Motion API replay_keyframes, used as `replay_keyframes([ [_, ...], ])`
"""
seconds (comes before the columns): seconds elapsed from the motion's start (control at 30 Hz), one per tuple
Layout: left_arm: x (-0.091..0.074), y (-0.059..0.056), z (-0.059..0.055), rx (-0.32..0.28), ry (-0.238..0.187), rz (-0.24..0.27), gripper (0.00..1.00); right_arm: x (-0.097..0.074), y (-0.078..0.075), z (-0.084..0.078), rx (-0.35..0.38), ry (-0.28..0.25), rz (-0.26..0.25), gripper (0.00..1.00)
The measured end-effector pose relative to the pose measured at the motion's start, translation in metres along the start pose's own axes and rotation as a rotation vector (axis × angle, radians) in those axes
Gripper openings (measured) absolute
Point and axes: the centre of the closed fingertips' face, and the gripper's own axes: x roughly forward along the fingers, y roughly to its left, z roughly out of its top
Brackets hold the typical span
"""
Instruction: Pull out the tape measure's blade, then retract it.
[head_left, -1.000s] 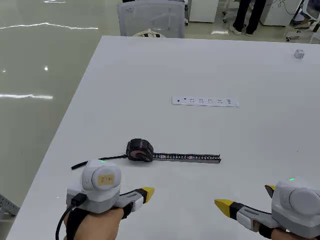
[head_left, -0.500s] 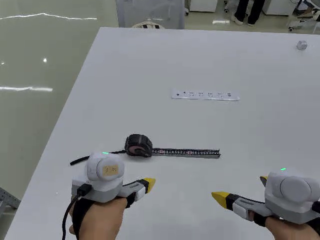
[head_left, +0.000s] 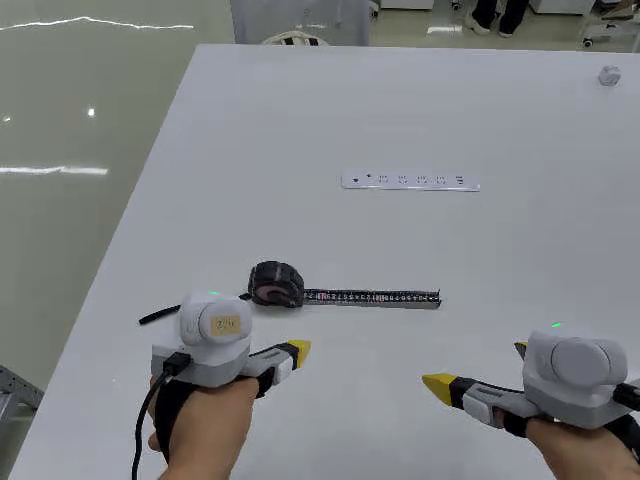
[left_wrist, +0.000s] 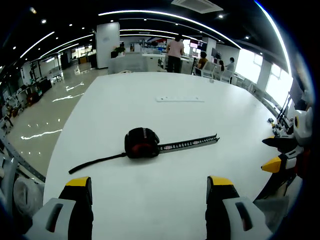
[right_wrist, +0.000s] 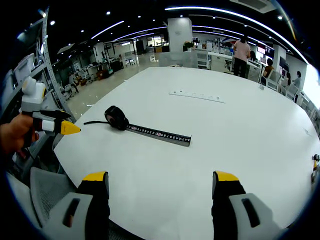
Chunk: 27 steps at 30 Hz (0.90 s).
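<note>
Head view: the tape measure (head_left: 276, 284) lies on the white surface (head_left: 300, 150), a little left of and below the frame's centre. Its dark round case has a reddish face. The blade (head_left: 372, 297) is drawn out flat on the surface, running right from the case to end near mid-frame. A black strap (head_left: 190, 307) trails from the case toward the lower left. A white power strip (head_left: 410, 182) lies above the tape measure, well apart from it, and a small grey object (head_left: 609, 75) sits in the upper right corner.

The left hand-held gripper (head_left: 292, 354) is at the lower left, below the case and clear of it. The right hand-held gripper (head_left: 478, 366) is at the lower right, below and to the right of the blade's end. Neither touches anything.

Left gripper view: the yellow-tipped jaws of the left hand-held gripper (left_wrist: 149, 182) stand wide apart at the bottom with nothing between them. The tape measure (left_wrist: 141, 142) is at centre above them, and its blade (left_wrist: 189, 144) points right.

Right gripper view: the right hand-held gripper (right_wrist: 160, 176) is likewise spread wide and empty. The tape measure (right_wrist: 116, 117) is at the upper left, and its blade (right_wrist: 159, 134) slants down to the right toward centre.
</note>
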Motion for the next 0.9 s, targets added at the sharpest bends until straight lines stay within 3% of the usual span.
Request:
replay_keyframes([
  [0.9,0.035,-0.007,0.015,-0.002,0.006,0.021,0.88,0.033,-0.02,0.004,-0.055,0.046,0.033,0.84],
])
